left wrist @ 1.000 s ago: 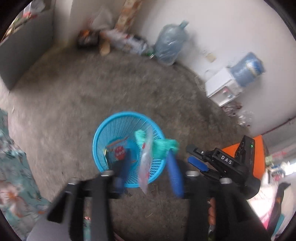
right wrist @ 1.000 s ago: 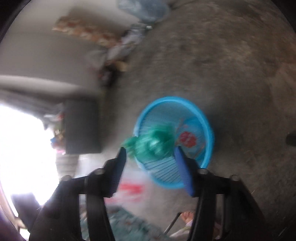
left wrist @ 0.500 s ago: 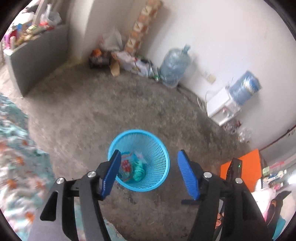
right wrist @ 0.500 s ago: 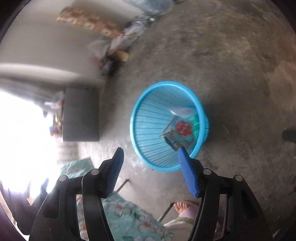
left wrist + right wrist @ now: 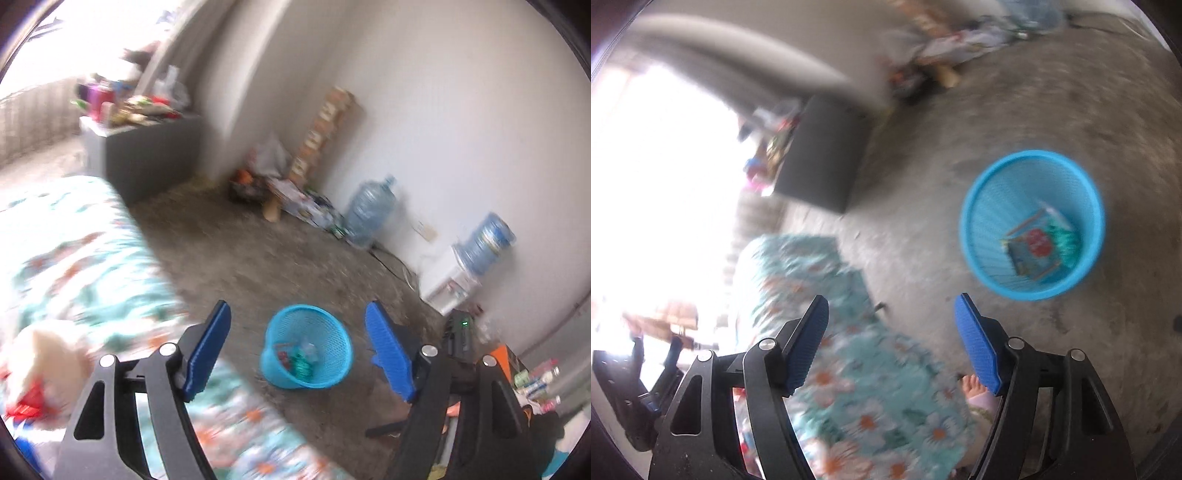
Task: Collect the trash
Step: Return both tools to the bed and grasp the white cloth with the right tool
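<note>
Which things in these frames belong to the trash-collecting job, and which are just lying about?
Job:
- blue basket
- trash in it: blue-and-red packet, green wrapper
- left gripper and right gripper, both open and empty

Lying about:
- water jug on the floor
- water dispenser
- grey cabinet
- floral bedding

Left claw (image 5: 297, 350), right claw (image 5: 891, 343): black angular frames with triangular cut-outs, silver round screws, ribbed blue finger pads (image 5: 977, 350). Bare toes (image 5: 973, 386) beneath right pad.
</note>
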Available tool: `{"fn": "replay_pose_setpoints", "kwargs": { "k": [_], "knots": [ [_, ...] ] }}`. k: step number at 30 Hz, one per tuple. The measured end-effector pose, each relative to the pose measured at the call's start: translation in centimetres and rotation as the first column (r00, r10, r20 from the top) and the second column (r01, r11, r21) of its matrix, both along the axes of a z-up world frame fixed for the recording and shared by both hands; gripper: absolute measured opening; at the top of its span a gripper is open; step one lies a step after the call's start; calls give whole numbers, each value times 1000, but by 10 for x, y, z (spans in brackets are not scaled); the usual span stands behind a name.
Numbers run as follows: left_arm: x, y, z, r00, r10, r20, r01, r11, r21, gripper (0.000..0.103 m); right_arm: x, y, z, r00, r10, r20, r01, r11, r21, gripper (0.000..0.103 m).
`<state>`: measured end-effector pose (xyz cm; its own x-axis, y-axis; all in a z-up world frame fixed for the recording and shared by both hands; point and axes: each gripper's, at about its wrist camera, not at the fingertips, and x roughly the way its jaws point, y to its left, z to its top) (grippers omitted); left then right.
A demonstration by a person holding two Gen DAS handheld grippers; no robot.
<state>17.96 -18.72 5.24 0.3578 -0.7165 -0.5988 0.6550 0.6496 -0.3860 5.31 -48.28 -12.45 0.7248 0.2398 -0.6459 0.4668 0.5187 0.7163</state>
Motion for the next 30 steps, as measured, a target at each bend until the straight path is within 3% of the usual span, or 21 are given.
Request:
{"fn": "replay_pose_setpoints", "kwargs": {
  "k": [7, 11, 16, 19, 24, 30],
  "knots": [
    [-19, 128, 6, 977, 198, 83, -198, 980, -12, 74, 32, 59, 42, 983, 180, 45, -178, 983, -36, 68],
    [-28, 201, 9, 934, 331, 136, -332, 943, -16, 74, 57, 101, 71, 950, 300, 84, -293, 952, -83, 68],
    [-26, 274, 18, 870, 474, 137, -473, 880, -45, 74, 97, 163, 91, 895, 432, 111, -422, 901, -103, 69],
    [-25, 297, 21, 852, 509, 120, -507, 860, -54, 74, 125, 208, 95, 848, 518, 107, -505, 853, -127, 67],
    [-24, 307, 19, 840, 530, 117, -530, 847, -31, 74, 167, 273, 87, 777, 626, 66, -621, 780, -83, 58],
    [-22, 311, 9, 851, 517, 89, -515, 856, -49, 69, 203, 317, 59, 768, 641, -13, -641, 767, -23, 42]
  ]
}}
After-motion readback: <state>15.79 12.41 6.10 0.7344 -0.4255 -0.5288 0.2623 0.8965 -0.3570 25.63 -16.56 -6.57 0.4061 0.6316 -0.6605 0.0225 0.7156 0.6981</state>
